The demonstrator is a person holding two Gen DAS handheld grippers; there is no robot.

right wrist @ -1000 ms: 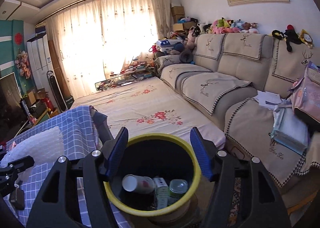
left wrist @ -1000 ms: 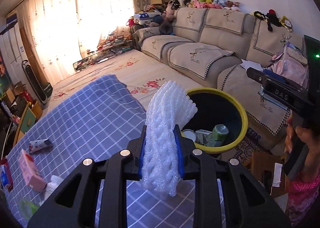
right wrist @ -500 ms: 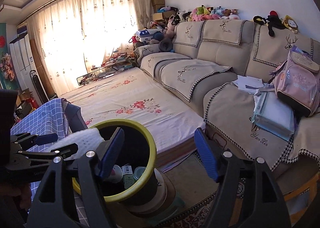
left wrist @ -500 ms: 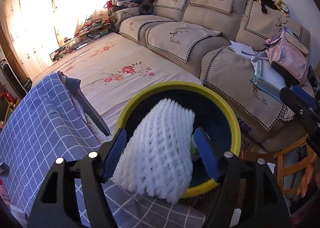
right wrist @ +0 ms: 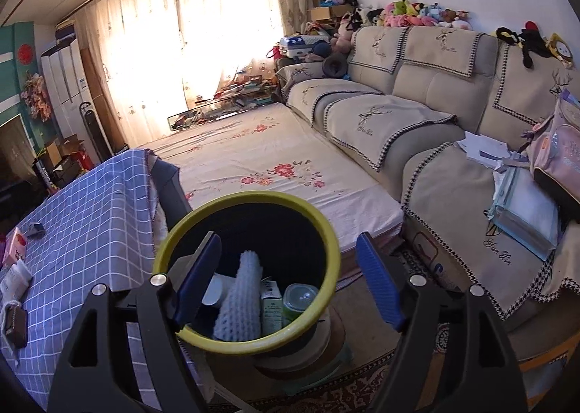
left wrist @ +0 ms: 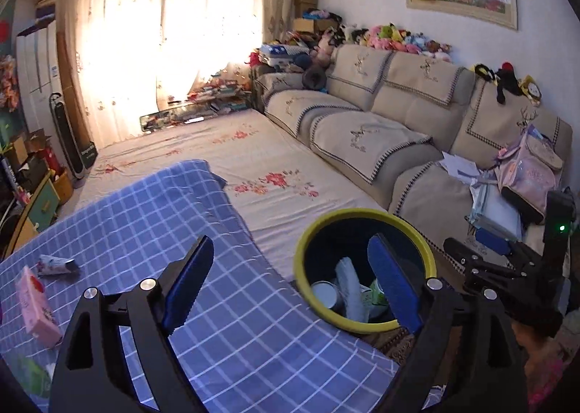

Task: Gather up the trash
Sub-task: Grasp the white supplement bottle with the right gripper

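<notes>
Both hand-held grippers are opening with nothing between their jaws; the pink pack (left wrist: 36,308) on the bench (left wrist: 152,217) looks light and soft, best pinched across its narrow sides.

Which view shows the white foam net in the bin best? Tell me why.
The right wrist view: the foam net stands in full length inside the yellow-rimmed bin. The left wrist view shows only a strip of it, partly hidden behind the bin's rim.

Left gripper (left wrist: 290,275) opening, foam net (left wrist: 349,286) in bin (left wrist: 308,231)
</notes>
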